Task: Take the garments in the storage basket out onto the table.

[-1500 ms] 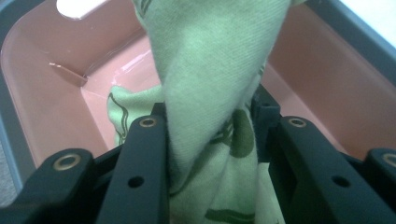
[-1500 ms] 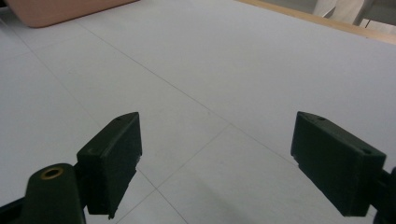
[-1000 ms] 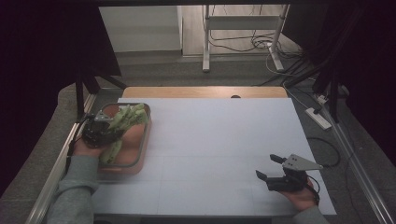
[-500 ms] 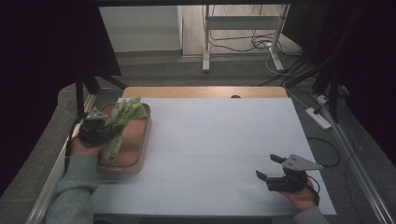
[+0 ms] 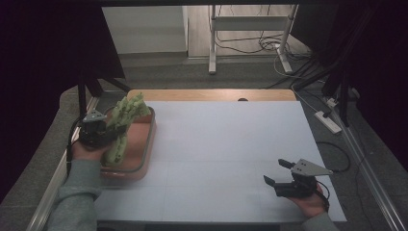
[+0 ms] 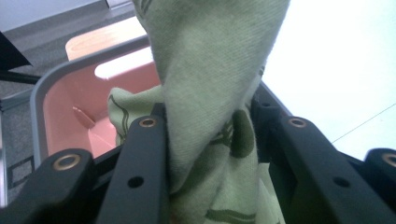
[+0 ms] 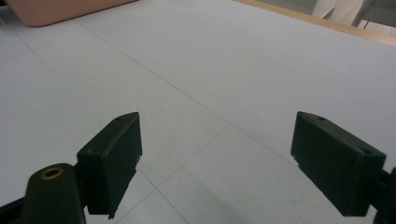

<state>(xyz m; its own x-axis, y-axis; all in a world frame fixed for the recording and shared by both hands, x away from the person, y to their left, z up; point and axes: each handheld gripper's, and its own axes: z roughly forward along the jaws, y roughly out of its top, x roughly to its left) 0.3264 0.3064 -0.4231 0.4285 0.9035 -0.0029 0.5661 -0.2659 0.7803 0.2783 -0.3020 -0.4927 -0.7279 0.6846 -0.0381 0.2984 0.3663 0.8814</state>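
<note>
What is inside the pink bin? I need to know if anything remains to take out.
The green cloth, clamped by the left hand-held gripper, hangs into the pink bin. The cloth covers much of the bin's floor.

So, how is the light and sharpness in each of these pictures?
High view: dim, dark surroundings, the white table evenly lit. Left gripper view: the green cloth is close and soft, the table behind overexposed. Right gripper view: the table is sharp, the jaws slightly soft.

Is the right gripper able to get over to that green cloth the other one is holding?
Probably yes. The right gripper has its jaws open with nothing in them, and the white table lies bare between it and the green cloth, which the left gripper holds above the pink tub.
</note>
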